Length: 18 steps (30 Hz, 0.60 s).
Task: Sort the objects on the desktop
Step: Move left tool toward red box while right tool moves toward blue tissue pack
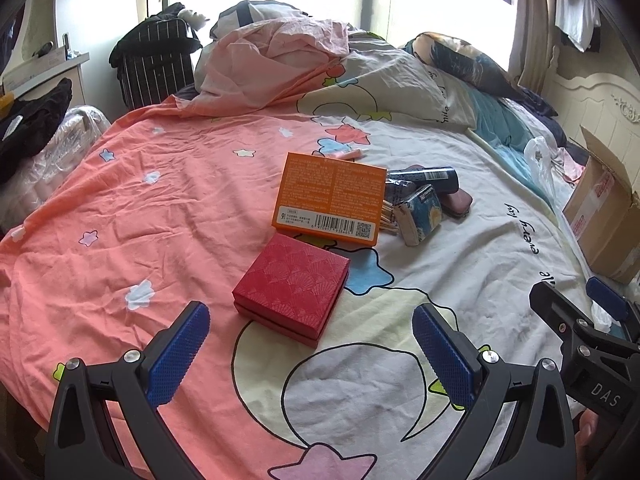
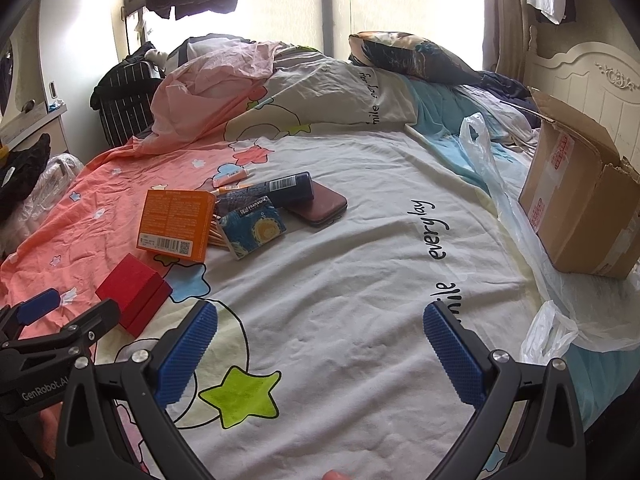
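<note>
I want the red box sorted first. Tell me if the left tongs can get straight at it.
Probably yes. The left tongs are open and empty, and the red box lies just ahead of them on the bedsheet, apart from the orange box, with nothing in between.

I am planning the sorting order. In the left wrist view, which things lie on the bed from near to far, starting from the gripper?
left gripper → red box → orange box → small pink tube. The cluster at the right of the orange box overlaps, so I leave it out.
</note>
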Each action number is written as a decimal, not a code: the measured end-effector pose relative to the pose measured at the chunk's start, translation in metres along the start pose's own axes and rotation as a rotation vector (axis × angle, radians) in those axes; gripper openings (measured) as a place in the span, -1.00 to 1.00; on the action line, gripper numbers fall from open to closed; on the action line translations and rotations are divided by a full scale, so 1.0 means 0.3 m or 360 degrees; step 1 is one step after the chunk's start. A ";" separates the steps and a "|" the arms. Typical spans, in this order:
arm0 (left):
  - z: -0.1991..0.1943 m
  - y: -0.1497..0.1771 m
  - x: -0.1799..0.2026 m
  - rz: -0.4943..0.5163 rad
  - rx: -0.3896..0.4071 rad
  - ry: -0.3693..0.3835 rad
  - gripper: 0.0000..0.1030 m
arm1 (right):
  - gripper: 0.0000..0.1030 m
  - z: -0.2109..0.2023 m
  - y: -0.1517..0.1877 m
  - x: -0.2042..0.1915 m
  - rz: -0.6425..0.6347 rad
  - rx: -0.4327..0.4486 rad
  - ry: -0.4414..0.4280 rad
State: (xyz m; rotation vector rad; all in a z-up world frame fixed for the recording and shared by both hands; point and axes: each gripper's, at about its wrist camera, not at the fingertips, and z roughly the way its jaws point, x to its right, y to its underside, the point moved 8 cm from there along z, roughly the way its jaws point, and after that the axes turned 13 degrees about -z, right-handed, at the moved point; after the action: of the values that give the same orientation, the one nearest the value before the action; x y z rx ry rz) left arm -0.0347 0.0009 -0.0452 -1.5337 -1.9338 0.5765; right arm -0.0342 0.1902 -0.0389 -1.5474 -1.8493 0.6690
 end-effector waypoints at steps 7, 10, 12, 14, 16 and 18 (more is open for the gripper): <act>0.032 0.011 -0.009 0.0018 -0.0001 -0.0021 1.00 | 1.00 0.005 0.003 -0.022 -0.0027 -0.0014 -0.0012; 0.043 0.013 -0.020 0.0014 0.0011 -0.0047 1.00 | 1.00 0.006 0.003 -0.025 -0.0031 -0.0015 -0.0019; 0.047 0.013 -0.027 0.0019 0.0021 -0.0070 1.00 | 1.00 0.007 0.003 -0.025 -0.0033 -0.0016 -0.0016; 0.050 0.012 -0.029 0.0024 0.0018 -0.0073 1.00 | 1.00 0.008 0.003 -0.025 -0.0030 -0.0016 -0.0017; 0.050 0.012 -0.030 0.0025 0.0019 -0.0077 1.00 | 1.00 0.009 0.003 -0.027 -0.0031 -0.0016 -0.0021; 0.050 0.013 -0.032 0.0024 0.0022 -0.0083 1.00 | 1.00 0.009 0.001 -0.029 -0.0038 -0.0016 -0.0022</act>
State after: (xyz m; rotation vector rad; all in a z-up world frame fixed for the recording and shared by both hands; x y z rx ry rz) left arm -0.0407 -0.0071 -0.0603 -1.5399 -1.9547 0.6406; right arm -0.0349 0.1818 -0.0421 -1.5283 -1.8810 0.6626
